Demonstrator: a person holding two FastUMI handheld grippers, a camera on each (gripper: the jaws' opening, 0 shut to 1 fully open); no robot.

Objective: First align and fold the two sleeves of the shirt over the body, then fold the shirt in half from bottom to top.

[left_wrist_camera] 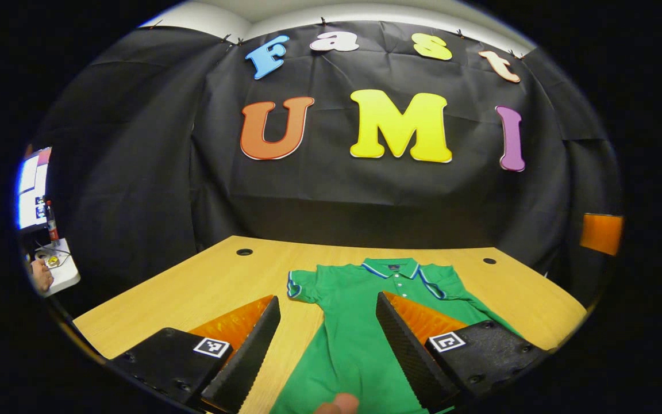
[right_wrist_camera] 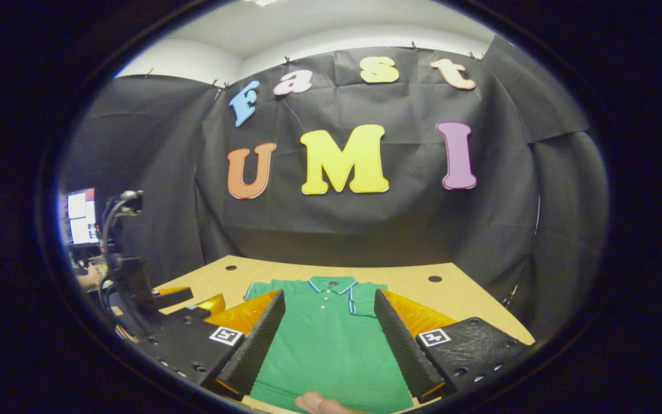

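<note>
The left gripper (left_wrist_camera: 327, 322) has its fingers spread wide with nothing between them but air; through the gap lie the bench (left_wrist_camera: 204, 287) and the left edge of the green polo shirt (left_wrist_camera: 360, 322). The right gripper (right_wrist_camera: 328, 328) is likewise wide open and holds nothing, its fingers framing the shirt's chest from above.

The shirt lies face up on the bench, collar (left_wrist_camera: 391, 268) at twelve o'clock, hem toward six o'clock. In the left gripper view, the sleeve at ten o'clock of the body (left_wrist_camera: 301, 286) sticks out flat. The sleeve at two o'clock (left_wrist_camera: 449, 286) looks bunched or partly turned in, though the fisheye edge makes that hard to judge. I would say the task is at its very start: neither sleeve is clearly folded over the body, and the bottom-to-top fold is not yet done.

Both grippers hover above the near hem, pointing forward and slightly down toward the collar. A fingertip (left_wrist_camera: 338, 404) of the person shows at six o'clock in the left gripper view, and part of a hand (right_wrist_camera: 320, 403) at six o'clock in the right gripper view.
</note>
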